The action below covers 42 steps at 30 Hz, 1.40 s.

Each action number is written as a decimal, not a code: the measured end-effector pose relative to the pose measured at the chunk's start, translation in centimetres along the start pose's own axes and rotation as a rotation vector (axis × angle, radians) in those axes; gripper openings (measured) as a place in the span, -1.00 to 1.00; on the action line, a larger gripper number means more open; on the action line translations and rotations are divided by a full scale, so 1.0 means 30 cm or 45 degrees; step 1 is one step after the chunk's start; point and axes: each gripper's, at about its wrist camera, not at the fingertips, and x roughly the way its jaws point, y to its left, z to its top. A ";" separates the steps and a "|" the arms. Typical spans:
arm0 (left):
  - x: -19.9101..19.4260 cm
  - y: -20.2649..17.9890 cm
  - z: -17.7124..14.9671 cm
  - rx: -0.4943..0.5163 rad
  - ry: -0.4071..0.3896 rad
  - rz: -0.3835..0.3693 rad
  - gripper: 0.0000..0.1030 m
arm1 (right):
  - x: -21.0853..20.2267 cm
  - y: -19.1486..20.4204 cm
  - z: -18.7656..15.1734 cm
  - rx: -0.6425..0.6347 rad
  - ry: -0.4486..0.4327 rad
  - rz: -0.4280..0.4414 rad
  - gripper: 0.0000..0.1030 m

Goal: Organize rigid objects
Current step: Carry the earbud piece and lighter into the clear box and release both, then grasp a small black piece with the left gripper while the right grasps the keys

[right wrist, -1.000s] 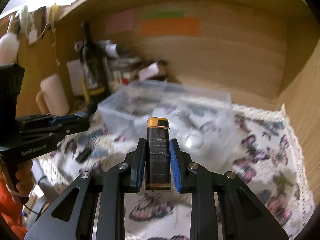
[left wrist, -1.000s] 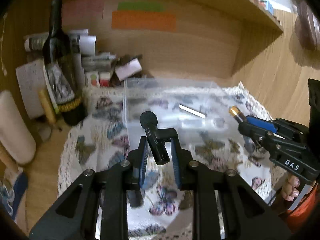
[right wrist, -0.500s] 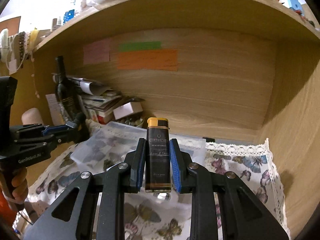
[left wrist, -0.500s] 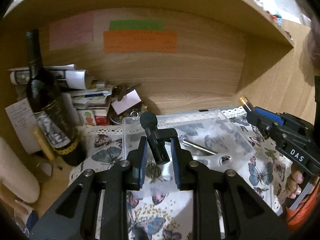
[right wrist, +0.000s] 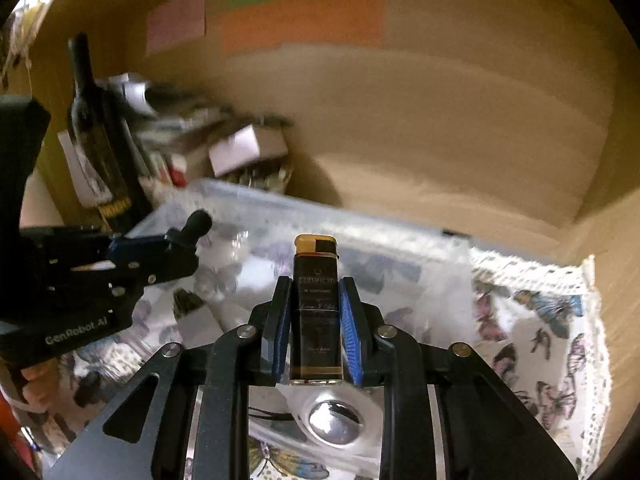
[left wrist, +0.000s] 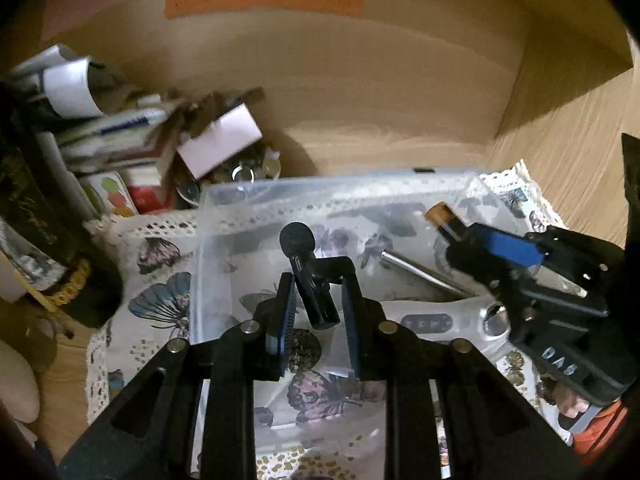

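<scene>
My left gripper (left wrist: 318, 280) is shut on a small black clip-on microphone (left wrist: 308, 272) with a round foam head, held above the clear plastic bin (left wrist: 224, 200). My right gripper (right wrist: 316, 300) is shut on a black lighter with a gold cap (right wrist: 317, 308), held upright over the same bin (right wrist: 400, 236). The right gripper (left wrist: 460, 240) also shows in the left wrist view, over the bin's right side. The left gripper (right wrist: 188, 236) shows at left in the right wrist view. A metal rod (left wrist: 420, 272) and a shiny round metal piece (right wrist: 334, 420) lie in the bin.
The bin stands on a butterfly-print cloth (right wrist: 540, 320) in a wooden shelf alcove. A dark wine bottle (right wrist: 100, 152) stands at the left. Stacked papers and small boxes (left wrist: 140, 148) fill the back left corner. The wooden side wall (left wrist: 580, 140) is close on the right.
Both grippers have tilted down and moved closer over the bin, each still holding its object. The right gripper now sits lower over the bin's right side.
</scene>
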 end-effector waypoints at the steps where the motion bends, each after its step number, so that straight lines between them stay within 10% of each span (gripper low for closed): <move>1: 0.009 -0.001 0.001 0.002 0.006 -0.002 -0.57 | 0.013 0.000 -0.002 -0.002 0.016 0.002 -0.58; 9: 0.015 -0.014 -0.002 0.024 0.004 0.004 -0.53 | 0.056 -0.003 -0.008 -0.006 0.059 -0.027 -0.57; 17: -0.077 -0.017 -0.003 0.025 -0.085 0.033 -0.13 | -0.033 0.005 0.016 0.004 -0.033 -0.067 -0.07; 21: -0.179 -0.017 -0.014 0.020 -0.185 0.079 0.62 | -0.123 0.018 0.021 0.025 -0.099 -0.057 0.26; 25: -0.274 -0.020 -0.047 0.059 -0.253 0.123 0.89 | -0.221 0.029 0.006 0.023 -0.175 -0.063 0.35; 42: -0.311 0.089 -0.362 0.025 -0.054 0.170 0.98 | -0.309 0.080 -0.248 0.060 -0.115 -0.118 0.63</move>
